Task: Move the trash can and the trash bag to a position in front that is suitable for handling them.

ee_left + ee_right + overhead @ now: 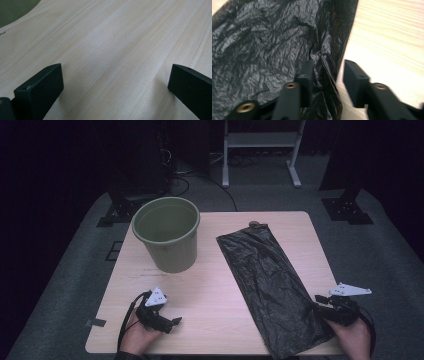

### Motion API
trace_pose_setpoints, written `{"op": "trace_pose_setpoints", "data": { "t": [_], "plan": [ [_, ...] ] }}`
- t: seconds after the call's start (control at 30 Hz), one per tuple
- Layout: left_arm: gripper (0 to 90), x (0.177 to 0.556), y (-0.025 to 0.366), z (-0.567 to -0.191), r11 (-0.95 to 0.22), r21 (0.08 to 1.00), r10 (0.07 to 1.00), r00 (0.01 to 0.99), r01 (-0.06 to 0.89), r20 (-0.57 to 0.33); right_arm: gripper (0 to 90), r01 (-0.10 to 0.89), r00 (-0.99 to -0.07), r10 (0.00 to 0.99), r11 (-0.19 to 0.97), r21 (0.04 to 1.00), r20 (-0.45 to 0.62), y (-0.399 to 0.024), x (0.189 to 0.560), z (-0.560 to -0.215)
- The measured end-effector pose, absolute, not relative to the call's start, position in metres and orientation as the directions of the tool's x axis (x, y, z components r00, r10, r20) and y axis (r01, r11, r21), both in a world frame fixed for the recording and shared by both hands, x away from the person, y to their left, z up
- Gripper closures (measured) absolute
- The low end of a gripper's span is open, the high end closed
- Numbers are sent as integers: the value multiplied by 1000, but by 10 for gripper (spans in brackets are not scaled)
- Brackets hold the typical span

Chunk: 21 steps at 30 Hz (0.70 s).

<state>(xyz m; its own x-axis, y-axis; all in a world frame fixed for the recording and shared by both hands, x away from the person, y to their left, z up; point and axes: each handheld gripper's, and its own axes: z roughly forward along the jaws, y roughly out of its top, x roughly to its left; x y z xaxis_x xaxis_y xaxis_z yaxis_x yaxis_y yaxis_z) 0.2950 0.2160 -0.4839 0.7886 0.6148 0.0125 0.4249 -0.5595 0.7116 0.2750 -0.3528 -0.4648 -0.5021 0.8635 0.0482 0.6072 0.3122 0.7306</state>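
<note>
High view: a crumpled black plastic bin bag [272, 290] lies flat on the pale wooden desk [210, 285], right of the olive-green plastic bucket [167, 240]. The right claw [320, 306] is placed at the bag's near right edge; the left claw [172, 322] rests on bare desk.

Left gripper view: jaws spread wide, nothing between.

Right gripper view: jaws part-open, straddling the bag's raised edge fold, not yet pinched. Only one layer should be caught, judged best for opening.

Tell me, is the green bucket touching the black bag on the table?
Apart. The high view shows bare table between the green bucket and the black bag.
</note>
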Motion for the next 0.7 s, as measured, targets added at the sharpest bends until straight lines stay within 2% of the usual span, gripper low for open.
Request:
{"op": "trace_pose_setpoints", "data": {
  "t": [0.03, 0.07, 0.1, 0.13, 0.2, 0.4, 0.7],
  "plan": [
    [0, 295, 216, -484, -560, 711, 615, 789, 425, 13, 478, 608, -494, 868, 301, 735, 53, -350, 275, -462],
    [0, 295, 216, -484, -560, 711, 615, 789, 425, 13, 478, 608, -494, 868, 301, 735, 53, -350, 275, -462],
    [0, 295, 216, -484, -560, 712, 614, 789, 425, 13, 406, 607, -491, 869, 290, 740, 62, -345, 275, -458],
    [0, 295, 216, -484, -559, 712, 614, 789, 424, 12, 384, 610, -495, 866, 285, 739, 74, -343, 275, -457],
    [0, 295, 216, -484, -560, 712, 613, 790, 423, 12, 283, 605, -506, 859, 283, 745, 84, -336, 277, -453],
    [0, 296, 216, -484, -560, 712, 613, 790, 424, 12, 123, 573, -537, 842, 316, 756, 56, -317, 285, -446],
    [0, 296, 216, -484, -559, 713, 614, 789, 424, 12, 116, 524, -574, 819, 358, 773, 10, -292, 294, -423]
  ]
}}
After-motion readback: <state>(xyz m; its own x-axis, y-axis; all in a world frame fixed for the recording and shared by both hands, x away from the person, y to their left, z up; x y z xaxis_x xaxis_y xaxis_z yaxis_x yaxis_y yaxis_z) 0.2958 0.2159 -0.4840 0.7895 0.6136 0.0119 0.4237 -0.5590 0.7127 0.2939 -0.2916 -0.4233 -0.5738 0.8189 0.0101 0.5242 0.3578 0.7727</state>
